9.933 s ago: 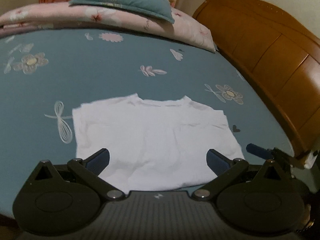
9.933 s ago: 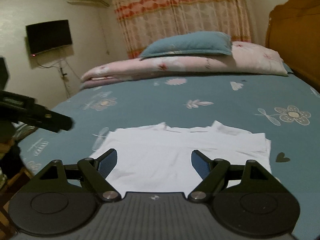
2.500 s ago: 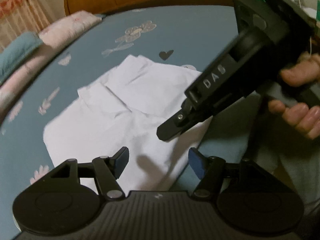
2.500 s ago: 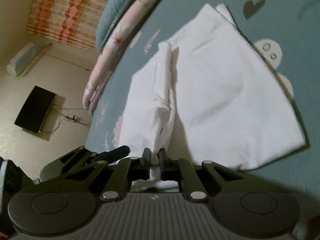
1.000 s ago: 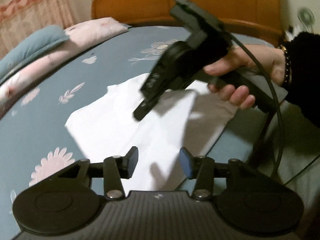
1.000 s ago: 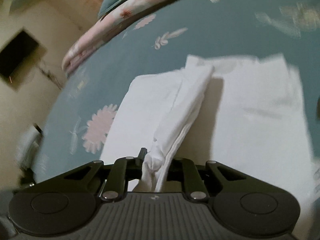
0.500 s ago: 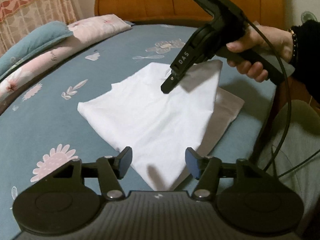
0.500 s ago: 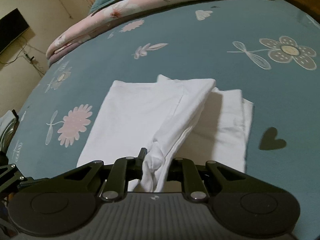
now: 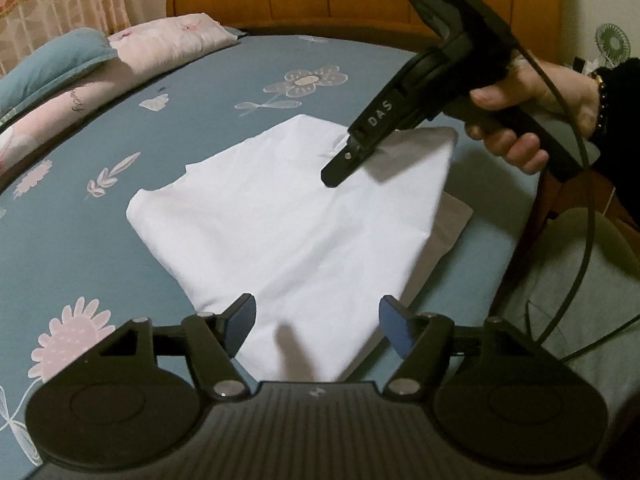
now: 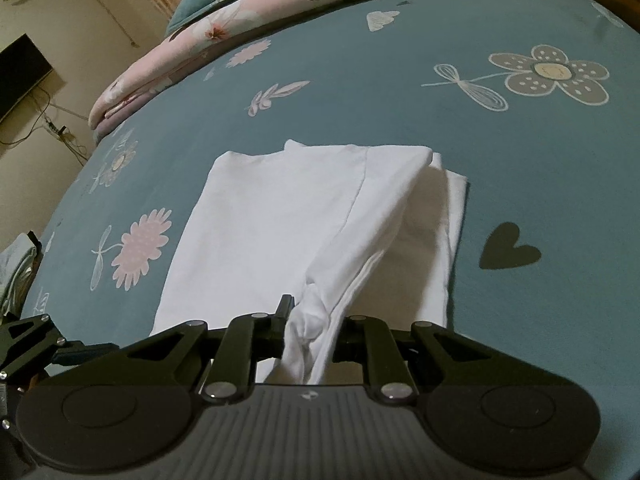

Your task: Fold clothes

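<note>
The white shirt (image 10: 288, 216) lies mid-frame on the bed (image 10: 400, 92); the right hand-held gripper (image 10: 310, 326) pinches its lifted edge; carry it across flat and square; the left hand-held gripper (image 9: 316, 320), spread and empty, has just been opening.

Black gripper (image 9: 345, 168) marked "DAS", green light, black cable, black sleeve (image 9: 622, 120).

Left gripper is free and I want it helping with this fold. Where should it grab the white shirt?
Probably the white shirt's near corner, just ahead of the open left gripper, coming in low from the bed's edge: there the fabric lies flat and free.
</note>
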{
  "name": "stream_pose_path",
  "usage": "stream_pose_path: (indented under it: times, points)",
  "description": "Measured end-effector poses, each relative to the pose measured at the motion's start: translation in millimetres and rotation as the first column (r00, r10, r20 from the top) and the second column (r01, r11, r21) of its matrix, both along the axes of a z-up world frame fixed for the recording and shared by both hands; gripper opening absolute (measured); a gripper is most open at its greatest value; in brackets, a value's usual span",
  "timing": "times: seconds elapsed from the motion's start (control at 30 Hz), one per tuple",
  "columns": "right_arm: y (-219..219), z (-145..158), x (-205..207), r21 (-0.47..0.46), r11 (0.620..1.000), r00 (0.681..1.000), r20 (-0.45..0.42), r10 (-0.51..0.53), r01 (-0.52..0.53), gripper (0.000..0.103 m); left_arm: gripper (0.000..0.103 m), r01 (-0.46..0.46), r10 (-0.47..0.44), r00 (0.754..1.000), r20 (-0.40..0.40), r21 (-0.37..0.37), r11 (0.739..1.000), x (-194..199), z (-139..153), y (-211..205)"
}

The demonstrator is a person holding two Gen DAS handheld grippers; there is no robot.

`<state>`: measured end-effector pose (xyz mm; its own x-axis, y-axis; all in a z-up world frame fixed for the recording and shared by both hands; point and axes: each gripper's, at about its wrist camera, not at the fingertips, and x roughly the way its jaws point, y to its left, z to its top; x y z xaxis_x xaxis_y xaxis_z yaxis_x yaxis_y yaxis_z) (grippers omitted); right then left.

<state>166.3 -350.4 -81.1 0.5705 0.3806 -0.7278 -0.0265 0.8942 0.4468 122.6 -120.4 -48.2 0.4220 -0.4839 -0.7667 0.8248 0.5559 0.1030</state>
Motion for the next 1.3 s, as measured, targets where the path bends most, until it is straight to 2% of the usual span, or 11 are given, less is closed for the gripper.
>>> stream_pose_path:
  times: [0.1,0.33,0.6,0.77,0.93,1.03,1.13,1.3]
  points:
    - [-4,-3,0,0.015,1.0,1.0,-0.006,-0.005,0.005,0.017,0.07,-0.007,0.007,1.0,-0.022,0.002,1.0,2,-3,0]
    - [-16,-2,-2,0.049,0.999,1.0,-0.009,-0.017,0.017,0.017,0.071,0.01,-0.01,1.0,-0.011,0.011,1.0,-3,-1,-1]
    - [-29,-23,-1,0.136,0.989,0.997,-0.062,-0.049,0.057,0.018,0.073,0.025,-0.025,0.999,-0.02,0.024,0.999,-5,-3,-6]
    - [-32,-27,-1,0.157,0.985,0.996,-0.071,-0.057,0.068,0.018,0.073,0.04,-0.038,0.999,-0.033,0.046,0.998,-5,-6,-10]
    - [-34,-31,-1,0.169,0.983,0.995,-0.072,-0.063,0.074,0.018,0.073,0.046,-0.042,0.993,-0.108,0.043,0.998,0,-19,-11]
    - [-37,-33,-4,0.18,0.98,0.994,-0.083,-0.074,0.088,0.022,0.073,0.007,0.005,0.986,-0.168,0.071,0.997,9,-31,-9]
    - [-40,-28,-15,0.174,0.98,0.993,-0.077,-0.085,0.098,0.025,0.073,0.007,0.003,0.984,-0.18,0.053,0.999,14,-22,-3]
    - [-47,-9,-47,0.133,0.983,0.992,-0.011,-0.129,0.129,0.026,0.075,-0.029,0.028,0.994,-0.102,-0.016,0.999,48,22,6]
